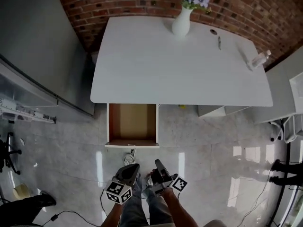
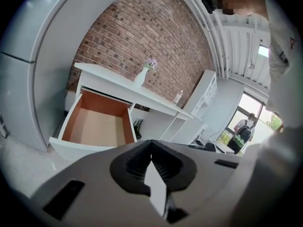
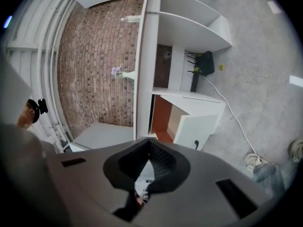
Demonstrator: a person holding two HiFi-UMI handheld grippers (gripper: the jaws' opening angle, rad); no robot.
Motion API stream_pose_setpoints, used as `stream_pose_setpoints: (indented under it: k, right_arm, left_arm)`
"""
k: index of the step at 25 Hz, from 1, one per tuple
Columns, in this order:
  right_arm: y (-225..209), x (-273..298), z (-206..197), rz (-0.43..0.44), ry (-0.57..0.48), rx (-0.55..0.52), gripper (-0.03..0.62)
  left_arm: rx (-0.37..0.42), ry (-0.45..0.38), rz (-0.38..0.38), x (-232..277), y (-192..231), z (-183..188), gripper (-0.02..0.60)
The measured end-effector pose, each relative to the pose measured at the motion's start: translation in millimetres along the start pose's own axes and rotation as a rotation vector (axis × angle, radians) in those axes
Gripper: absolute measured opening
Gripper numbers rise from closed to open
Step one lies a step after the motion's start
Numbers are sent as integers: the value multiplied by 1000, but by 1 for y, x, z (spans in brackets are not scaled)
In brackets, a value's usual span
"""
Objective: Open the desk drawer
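- Desk (image 1: 180, 65): white top against the far brick wall, with a white vase (image 1: 182, 22) of pale flowers at its far edge.
- Drawer (image 1: 131, 122): sits under the left end of the desk and stands pulled well out toward the near side. Its whole brown floor shows from above, and nothing is seen lying in it.
- The left gripper view gives the same reading. The drawer (image 2: 97, 126) gapes open, with orange-brown inner walls and its white front nearest the camera.
- The right gripper view, rolled on its side, shows the drawer (image 3: 201, 126) projecting from the desk. A small dark handle (image 3: 196, 144) sits on its front panel.
- Left gripper (image 1: 131, 168): held low and near, close to the person's legs and well apart from the drawer front. In its own view the left gripper (image 2: 150, 156) has its tips meeting and nothing between them. A pale sliver shows behind the tips, probably only background seen through the gap.
- Right gripper (image 1: 158, 165): just beside the left one, equally clear of the drawer. In its own view the right gripper (image 3: 148, 161) has its jaws closed together, gripping nothing.
- Progress, as a judgement: the opening looks done, since the drawer appears at or close to full travel. Neither tool touches it, and nothing further seems left to do.
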State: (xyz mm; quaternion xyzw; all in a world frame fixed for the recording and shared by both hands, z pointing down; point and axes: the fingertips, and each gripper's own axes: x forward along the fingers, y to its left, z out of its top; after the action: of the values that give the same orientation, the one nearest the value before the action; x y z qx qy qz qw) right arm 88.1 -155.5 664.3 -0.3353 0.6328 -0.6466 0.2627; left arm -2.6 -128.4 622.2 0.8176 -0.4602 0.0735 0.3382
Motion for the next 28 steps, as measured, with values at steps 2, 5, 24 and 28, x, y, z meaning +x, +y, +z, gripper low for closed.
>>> stream_pose_setpoints:
  k: [2, 5, 24, 28]
  right_arm:
    - [20, -5, 1, -17, 35, -94, 17]
    - [52, -13, 0, -37, 101, -280, 17]
    - [259, -102, -31, -106, 243, -1562, 17]
    - [265, -124, -32, -111, 229, -1536, 17]
  left_arm:
    - [13, -20, 3, -12, -9, 16, 12]
    - [40, -45, -7, -31, -23, 40, 12]
    - [183, -197, -37, -129, -158, 119, 12]
    - [206, -217, -62, -131, -181, 122, 12]
